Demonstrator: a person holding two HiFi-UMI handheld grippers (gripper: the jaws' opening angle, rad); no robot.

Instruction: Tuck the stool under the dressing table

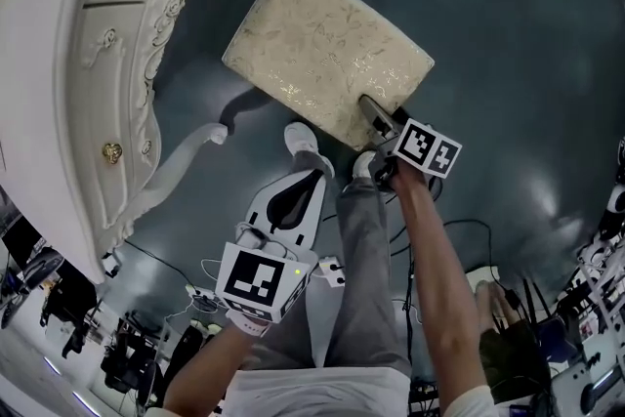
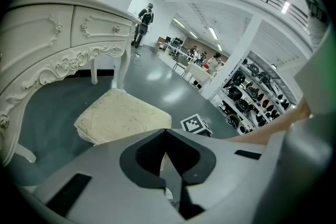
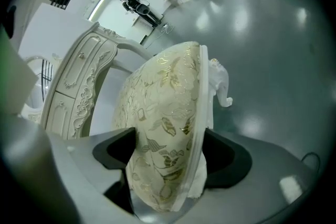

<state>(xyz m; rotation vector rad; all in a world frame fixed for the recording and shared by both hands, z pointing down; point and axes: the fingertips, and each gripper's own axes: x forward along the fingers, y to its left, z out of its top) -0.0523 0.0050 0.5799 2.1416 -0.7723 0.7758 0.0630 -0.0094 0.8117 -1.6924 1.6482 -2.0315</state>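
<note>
One stool [image 1: 327,49] here: a rectangular cream cushion with a gold leaf pattern on a white frame. It's standing out on the dark floor [image 1: 508,34], just right of the one dressing table [image 1: 88,63], not under it. Two grippers. The right gripper [image 1: 377,117] is clamped on the seat's near edge, cushion pinched between its jaws. The left gripper [image 1: 311,173] hangs nearer, by the person's shoes [image 1: 303,140], jaws pressed together on nothing. Only the right gripper view catches a curled white stool leg [image 3: 220,81]; in the head view the cushion covers it.
</note>
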